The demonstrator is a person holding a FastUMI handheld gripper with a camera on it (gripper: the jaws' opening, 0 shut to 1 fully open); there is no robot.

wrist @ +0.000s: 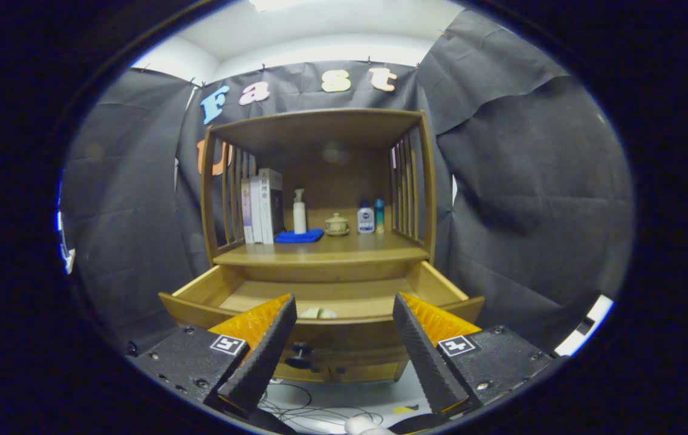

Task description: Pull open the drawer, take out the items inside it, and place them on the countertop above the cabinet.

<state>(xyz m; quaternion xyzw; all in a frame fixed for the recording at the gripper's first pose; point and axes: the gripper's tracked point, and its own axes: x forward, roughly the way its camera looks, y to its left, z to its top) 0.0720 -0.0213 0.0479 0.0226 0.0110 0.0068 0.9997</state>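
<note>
Countertop (pixel 320 252): books (pixel 262 205), blue cloth (pixel 299 236), bottles (pixel 366 218), teacup (pixel 337 225).

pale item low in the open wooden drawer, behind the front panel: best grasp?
Come from above. The pale rounded item lies on the drawer floor right behind the wooden drawer's front panel, which blocks a level approach. Drop the open gripper over the panel, fingers straddling its visible rounded top across the narrower span. Its lower part is hidden, so confirm shape first.
</note>
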